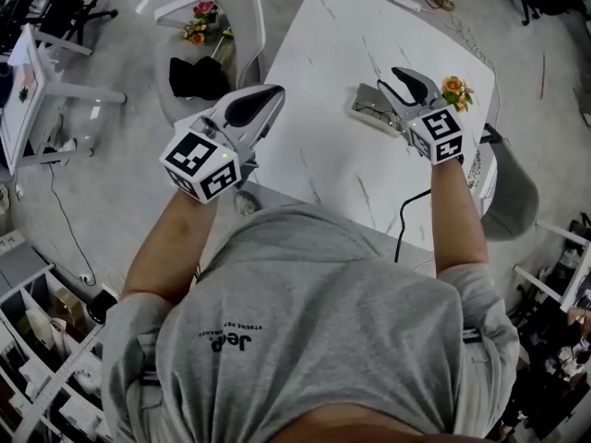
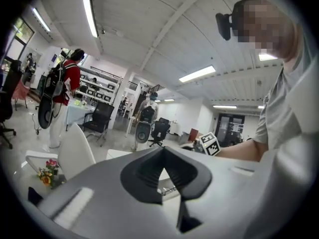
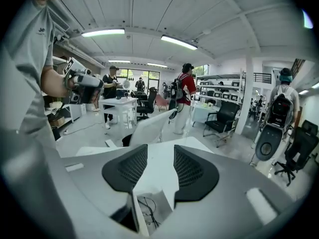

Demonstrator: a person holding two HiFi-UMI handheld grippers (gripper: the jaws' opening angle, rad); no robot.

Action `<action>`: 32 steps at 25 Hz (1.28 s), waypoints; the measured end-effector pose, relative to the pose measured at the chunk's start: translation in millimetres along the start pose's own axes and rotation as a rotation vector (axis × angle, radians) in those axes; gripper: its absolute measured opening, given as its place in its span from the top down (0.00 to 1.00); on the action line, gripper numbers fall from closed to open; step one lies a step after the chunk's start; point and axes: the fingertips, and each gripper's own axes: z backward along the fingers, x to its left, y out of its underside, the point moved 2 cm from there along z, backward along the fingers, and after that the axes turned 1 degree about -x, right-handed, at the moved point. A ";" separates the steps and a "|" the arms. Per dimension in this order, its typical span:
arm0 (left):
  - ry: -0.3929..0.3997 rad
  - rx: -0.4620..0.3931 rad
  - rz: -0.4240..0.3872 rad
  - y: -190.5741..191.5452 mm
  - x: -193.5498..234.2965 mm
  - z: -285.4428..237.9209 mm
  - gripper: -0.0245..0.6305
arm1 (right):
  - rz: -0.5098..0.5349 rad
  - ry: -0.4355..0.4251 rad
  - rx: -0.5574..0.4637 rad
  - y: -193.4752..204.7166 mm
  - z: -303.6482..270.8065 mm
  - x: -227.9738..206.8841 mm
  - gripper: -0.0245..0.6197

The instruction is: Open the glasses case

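White, faintly veined worktop (image 1: 351,44) fills the middle of the head view, in a large open room with office chairs, shelving and ceiling strip lights. The person in a grey T-shirt stands at its near edge with a gripper in each hand.

The glasses case (image 1: 369,107) lies on the worktop toward its right side, near a small bunch of orange flowers (image 1: 455,90). It is open, with a pair of glasses (image 3: 146,206) lying inside and its lid (image 3: 132,214) standing up at the bottom of the right gripper view.

The right gripper (image 1: 399,83) is above the case, pointing away from the person. Its jaws stand apart, and only bare worktop shows in the gap between them. From the head view it seems to hang clear of the case, though contact cannot be ruled out.

The left gripper (image 1: 268,95) is over the worktop's near left corner, well apart from the case. Its jaws meet at the tips and hold nothing.

Left of the worktop stands a white chair (image 1: 242,7) with a black bundle (image 1: 196,77) and a second bunch of flowers (image 1: 199,24) on its seat. A person in a red top (image 2: 70,78) stands in the background.
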 end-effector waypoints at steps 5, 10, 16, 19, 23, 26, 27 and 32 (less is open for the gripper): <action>-0.114 -0.084 -0.007 -38.5 30.5 60.3 0.88 | 0.003 -0.059 -0.070 -61.5 -25.3 27.9 0.74; -0.227 -0.144 -0.017 -67.8 61.0 123.5 0.88 | -0.034 -0.133 -0.152 -123.8 -53.2 63.9 0.74; -0.342 -0.191 -0.040 -89.9 76.7 190.4 0.88 | -0.039 -0.252 -0.239 -193.8 -80.1 115.5 0.76; -0.395 -0.204 -0.039 -91.8 85.2 221.4 0.88 | -0.033 -0.299 -0.265 -218.5 -94.8 140.5 0.81; -0.449 -0.224 -0.028 -92.0 92.1 254.3 0.88 | -0.038 -0.345 -0.289 -239.5 -111.0 172.4 0.88; -0.479 -0.233 -0.029 -95.0 91.8 273.7 0.88 | -0.047 -0.389 -0.298 -251.1 -117.3 195.3 0.93; -0.485 -0.236 -0.032 -96.9 90.8 279.1 0.88 | -0.049 -0.402 -0.299 -254.2 -117.7 201.8 0.95; -0.504 -0.257 -0.036 -102.7 85.9 297.4 0.88 | -0.051 -0.463 -0.293 -260.0 -114.3 222.9 0.96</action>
